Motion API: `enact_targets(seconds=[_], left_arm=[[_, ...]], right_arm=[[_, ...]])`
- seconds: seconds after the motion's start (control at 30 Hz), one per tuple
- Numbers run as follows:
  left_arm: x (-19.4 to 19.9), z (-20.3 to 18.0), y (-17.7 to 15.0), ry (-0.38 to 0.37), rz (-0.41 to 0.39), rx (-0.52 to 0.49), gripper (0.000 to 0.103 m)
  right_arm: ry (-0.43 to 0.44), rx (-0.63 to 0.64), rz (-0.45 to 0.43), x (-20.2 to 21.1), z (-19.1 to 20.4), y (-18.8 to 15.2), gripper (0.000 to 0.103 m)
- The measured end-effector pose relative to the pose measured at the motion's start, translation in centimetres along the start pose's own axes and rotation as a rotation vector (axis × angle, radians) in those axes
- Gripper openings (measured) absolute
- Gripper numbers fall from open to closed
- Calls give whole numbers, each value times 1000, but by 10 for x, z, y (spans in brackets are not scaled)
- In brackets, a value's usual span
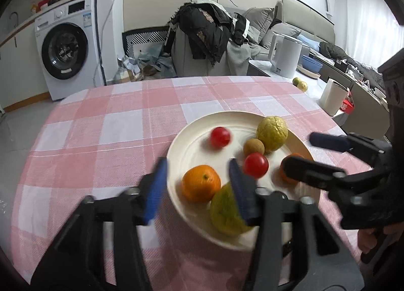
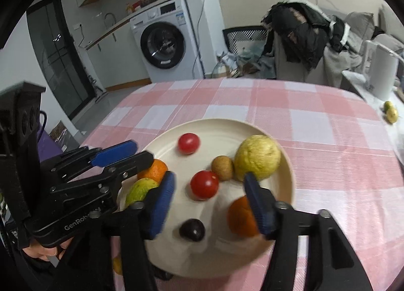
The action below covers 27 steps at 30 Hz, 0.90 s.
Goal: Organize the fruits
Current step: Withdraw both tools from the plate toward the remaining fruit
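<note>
A cream plate [image 1: 197, 139] [image 2: 222, 134] on a pink checked tablecloth holds two red tomatoes [image 1: 220, 137] [image 1: 255, 165], a kiwi [image 1: 253, 149], a yellow-green guava [image 1: 272, 131], two oranges [image 1: 200, 183] [image 2: 241, 217], a green-yellow fruit [image 1: 224, 211] and a dark plum [image 2: 192, 230]. My left gripper [image 1: 197, 187] is open over the plate's near left edge, around an orange. My right gripper [image 2: 209, 202] is open and empty above the plate, near a tomato [image 2: 204, 184]. It shows from the side in the left wrist view [image 1: 303, 152].
A white kettle [image 1: 285, 55], a white cup [image 1: 332, 98] and two small green fruits [image 1: 300, 83] stand on a side counter at the right. A washing machine [image 1: 68, 48] is at the back left. A chair with dark clothes [image 1: 204, 31] stands behind the table.
</note>
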<state>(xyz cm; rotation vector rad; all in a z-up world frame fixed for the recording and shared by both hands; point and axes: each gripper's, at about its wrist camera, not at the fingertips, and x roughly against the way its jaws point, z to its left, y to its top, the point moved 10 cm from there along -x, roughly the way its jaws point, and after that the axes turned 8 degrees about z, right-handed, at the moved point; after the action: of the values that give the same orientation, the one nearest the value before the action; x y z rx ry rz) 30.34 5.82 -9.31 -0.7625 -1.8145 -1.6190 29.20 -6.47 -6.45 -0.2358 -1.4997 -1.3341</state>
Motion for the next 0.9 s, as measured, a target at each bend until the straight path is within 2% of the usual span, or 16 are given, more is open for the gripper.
enact_targets(seconds=[0.03, 0.07, 0.1, 0.23, 0.33, 0.57, 0.9], left_arm=[[6, 1, -2, 9, -11, 0, 68], [14, 2, -4, 15, -24, 6, 77], [20, 2, -6, 17, -34, 12, 83], [44, 1, -17, -5, -54, 30, 86], [60, 0, -26, -7, -71, 40, 103], [89, -2, -51, -4, -84, 42, 102], [100, -10, -85, 30, -62, -15, 102]], right_arm=[[-3, -6, -18, 8, -3, -2, 86], [-7, -8, -25, 12, -4, -4, 91], [-12, -9, -30, 17, -6, -7, 92], [-32, -10, -43, 33, -11, -18, 102], [-36, -6, -38, 41, -12, -26, 102], [-36, 19, -33, 55, -7, -46, 103], [-47, 73, 2, 54, 8, -67, 103]])
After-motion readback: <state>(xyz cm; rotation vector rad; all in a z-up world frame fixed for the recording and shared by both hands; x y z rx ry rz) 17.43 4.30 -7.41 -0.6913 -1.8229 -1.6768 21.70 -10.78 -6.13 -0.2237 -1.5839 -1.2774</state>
